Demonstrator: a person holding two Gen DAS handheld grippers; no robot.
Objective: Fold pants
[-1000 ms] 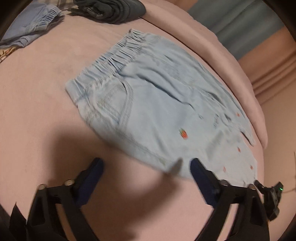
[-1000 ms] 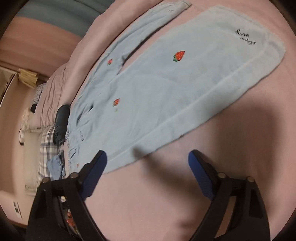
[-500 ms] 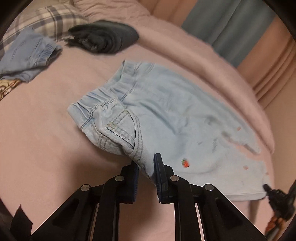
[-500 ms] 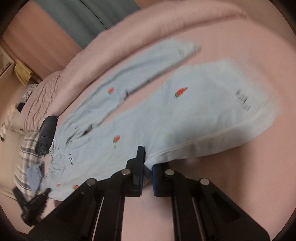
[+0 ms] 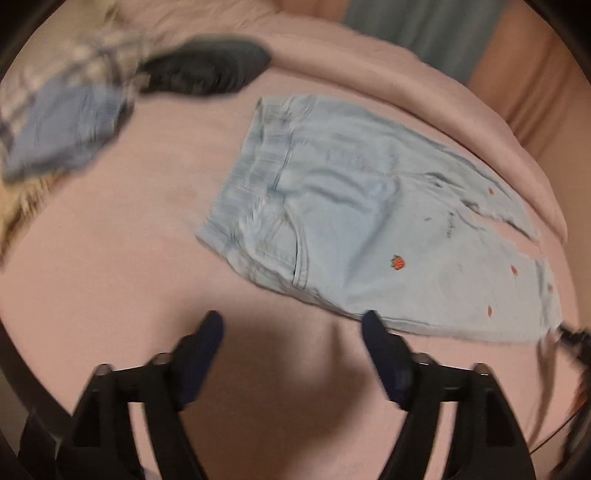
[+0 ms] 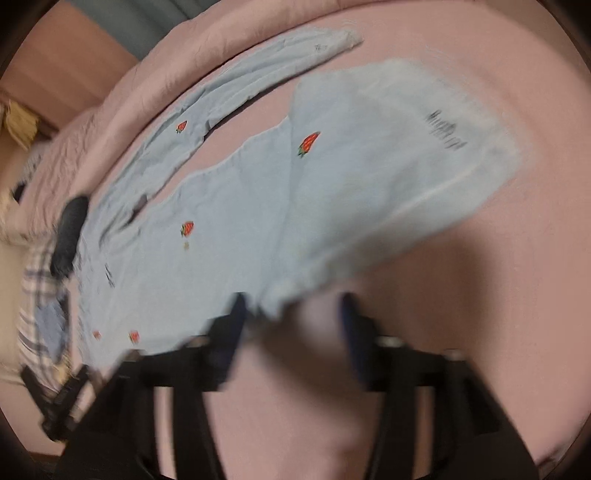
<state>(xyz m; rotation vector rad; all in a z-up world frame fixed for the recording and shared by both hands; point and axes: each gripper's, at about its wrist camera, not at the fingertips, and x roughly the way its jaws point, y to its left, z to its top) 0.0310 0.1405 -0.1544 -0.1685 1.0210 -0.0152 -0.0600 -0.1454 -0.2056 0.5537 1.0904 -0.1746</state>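
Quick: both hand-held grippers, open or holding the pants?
Left hand-held gripper: opening, nothing between; pants lie free.
Right hand-held gripper: opening, pants released.

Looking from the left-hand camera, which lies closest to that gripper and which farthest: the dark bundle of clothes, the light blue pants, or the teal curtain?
1. Light blue pants, just ahead, slightly right.
2. Dark bundle, farther, upper left on the bed.
3. Teal curtain, beyond the bed, top right.

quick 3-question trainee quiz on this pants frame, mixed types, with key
1. True or false: the pants are folded in half.
2. The strawberries on the denim are: A blue, B red, C yellow.
3. Fill in: the dark garment lies beyond the pants' ____ end.

Key: 1 false, both legs lie spread apart on the pink bedspread; 2 B; 3 waistband.
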